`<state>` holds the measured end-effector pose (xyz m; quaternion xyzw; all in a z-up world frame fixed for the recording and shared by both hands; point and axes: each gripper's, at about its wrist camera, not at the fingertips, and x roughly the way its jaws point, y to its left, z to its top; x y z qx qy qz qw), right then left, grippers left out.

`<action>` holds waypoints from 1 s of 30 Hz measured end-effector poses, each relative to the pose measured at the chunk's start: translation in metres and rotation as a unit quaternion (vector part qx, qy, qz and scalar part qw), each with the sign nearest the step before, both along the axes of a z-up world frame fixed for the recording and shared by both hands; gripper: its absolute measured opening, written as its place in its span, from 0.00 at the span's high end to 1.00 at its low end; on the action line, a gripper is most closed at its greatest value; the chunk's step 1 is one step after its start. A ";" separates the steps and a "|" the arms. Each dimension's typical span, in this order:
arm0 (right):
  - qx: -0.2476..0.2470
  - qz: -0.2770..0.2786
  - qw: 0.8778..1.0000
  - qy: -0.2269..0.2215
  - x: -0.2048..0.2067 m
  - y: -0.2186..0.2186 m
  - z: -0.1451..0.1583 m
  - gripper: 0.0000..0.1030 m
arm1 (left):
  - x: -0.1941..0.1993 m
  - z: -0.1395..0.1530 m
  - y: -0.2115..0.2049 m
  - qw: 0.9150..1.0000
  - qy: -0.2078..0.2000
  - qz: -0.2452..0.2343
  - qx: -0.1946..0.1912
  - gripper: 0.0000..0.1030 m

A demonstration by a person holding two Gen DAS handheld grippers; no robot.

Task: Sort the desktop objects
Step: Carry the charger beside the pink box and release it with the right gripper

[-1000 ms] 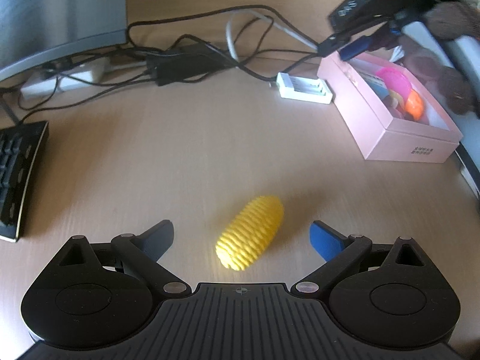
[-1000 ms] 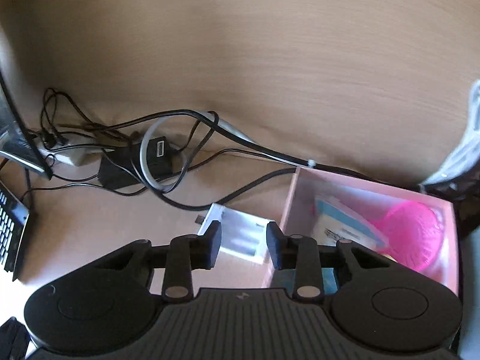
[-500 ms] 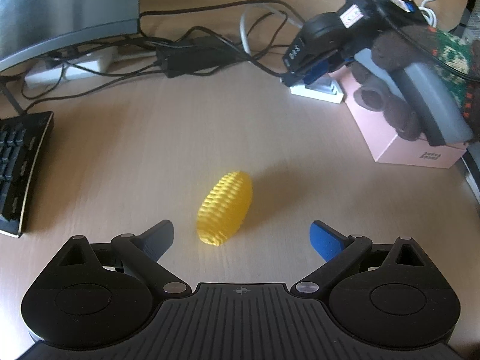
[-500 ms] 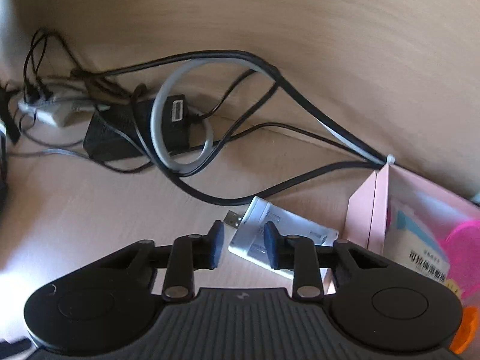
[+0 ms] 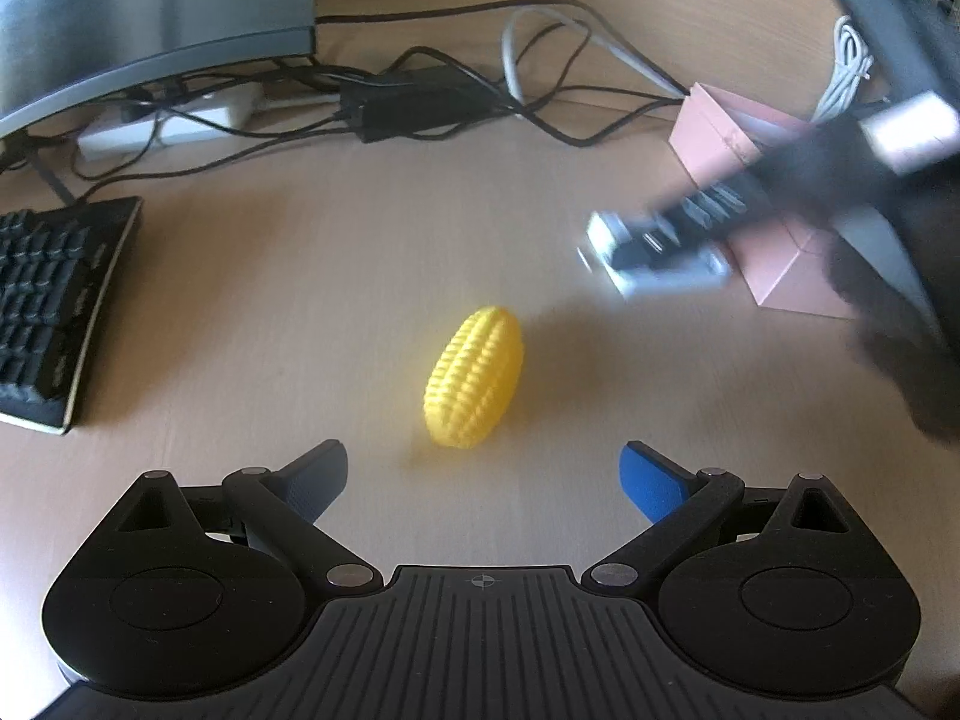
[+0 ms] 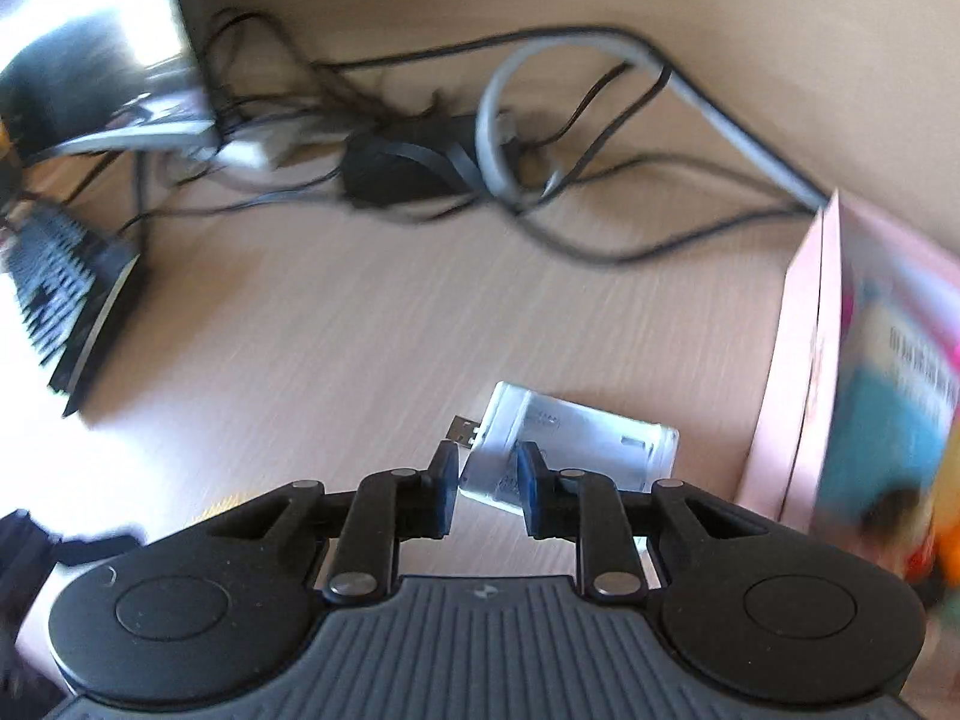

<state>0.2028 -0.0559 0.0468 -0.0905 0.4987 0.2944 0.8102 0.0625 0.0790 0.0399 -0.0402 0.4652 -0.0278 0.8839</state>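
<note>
Left gripper hovering low over the tabletop with jaws spread wide, grasping nothing; yellow toy corn cob lying on the wood just ahead of the gripper, between the lines of the two fingertips but slightly nearer the left one, long axis pointing away and tilted a little rightward; not touching either blue pad.

Right gripper clenched on a white USB battery charger, blue pads pinching its near left end; metal USB plug sticking out just beyond the left fingertip; charger body angling off to the right of the gripper; hard to tell from this blurred view whether lifted or resting on the wood; appearing in the left wrist view as a smeared white block ahead and to the right, seemingly above the tabletop.

Pink box standing open just right of the charger, with a teal packet and something pink inside, blurred; same box showing far right in the left view.

Tangle of black and grey cables lying far ahead; black keyboard sitting off to the left; monitor base at far left.
</note>
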 end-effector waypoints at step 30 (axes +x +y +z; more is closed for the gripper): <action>-0.026 -0.134 0.984 -0.115 -0.138 -0.185 0.007 0.43 | 0.021 0.015 -0.044 0.996 -0.053 0.048 0.048 0.18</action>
